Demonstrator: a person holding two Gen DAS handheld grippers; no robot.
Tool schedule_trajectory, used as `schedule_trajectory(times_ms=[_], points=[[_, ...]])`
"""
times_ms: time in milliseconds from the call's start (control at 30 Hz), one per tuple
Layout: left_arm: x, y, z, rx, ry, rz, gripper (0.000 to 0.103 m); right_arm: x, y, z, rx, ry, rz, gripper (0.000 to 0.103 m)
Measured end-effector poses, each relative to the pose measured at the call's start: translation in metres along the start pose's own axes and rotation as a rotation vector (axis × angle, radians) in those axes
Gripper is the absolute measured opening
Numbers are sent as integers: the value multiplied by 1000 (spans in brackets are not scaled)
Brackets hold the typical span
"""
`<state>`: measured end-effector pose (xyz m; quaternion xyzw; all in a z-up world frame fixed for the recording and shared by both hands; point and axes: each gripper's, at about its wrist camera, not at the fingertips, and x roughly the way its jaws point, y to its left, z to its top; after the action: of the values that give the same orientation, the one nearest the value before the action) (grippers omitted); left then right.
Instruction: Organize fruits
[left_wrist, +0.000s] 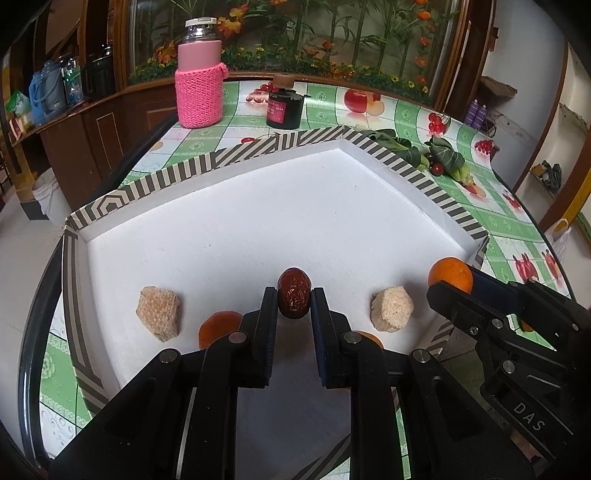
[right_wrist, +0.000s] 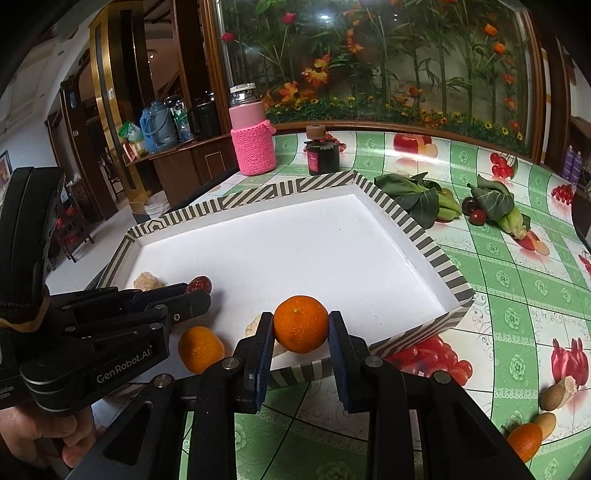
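My left gripper (left_wrist: 294, 301) is shut on a red date (left_wrist: 294, 298) and holds it low over the near part of the white tray (left_wrist: 332, 206). My right gripper (right_wrist: 301, 328) is shut on an orange (right_wrist: 301, 323) above the tray's near right rim; the orange also shows in the left wrist view (left_wrist: 450, 274). In the tray lie two beige crumbly chunks (left_wrist: 158, 310) (left_wrist: 391, 308) and two oranges (left_wrist: 218, 328) (left_wrist: 369, 338), partly hidden behind my left fingers. One orange (right_wrist: 200, 348) shows beside the left gripper (right_wrist: 197, 291).
The striped-rim tray sits on a green fruit-print tablecloth (right_wrist: 517, 295). A pink-sleeved flask (left_wrist: 199, 74) and a dark jar (left_wrist: 284, 103) stand behind it. Leafy greens and cherries (right_wrist: 443, 203) lie to the right. Another orange (right_wrist: 524, 441) and brown pieces (right_wrist: 557, 393) lie at the near right.
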<state>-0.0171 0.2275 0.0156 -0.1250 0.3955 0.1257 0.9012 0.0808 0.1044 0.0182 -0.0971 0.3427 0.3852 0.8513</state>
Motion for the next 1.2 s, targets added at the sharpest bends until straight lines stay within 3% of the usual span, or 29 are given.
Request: schedule_trajectory(times_ms=[667,833,900,1033,1200], points=[[2,1,1,-4,2,25,18,-2,-4,0,37,-9,31,30],[2,1,1,-9,0,29,18,-10,-5,2,51,-47,39,32],[2,1,1,-12,-2,26,22,-16,-7,4,59,-72,38,32],[-2,0,2,-13,-26,2,49,-33,-17,7,71,-125,31,32],[-3,1,3,-22,-32,7,51,-77,-53,-2,42,-215,2,32]])
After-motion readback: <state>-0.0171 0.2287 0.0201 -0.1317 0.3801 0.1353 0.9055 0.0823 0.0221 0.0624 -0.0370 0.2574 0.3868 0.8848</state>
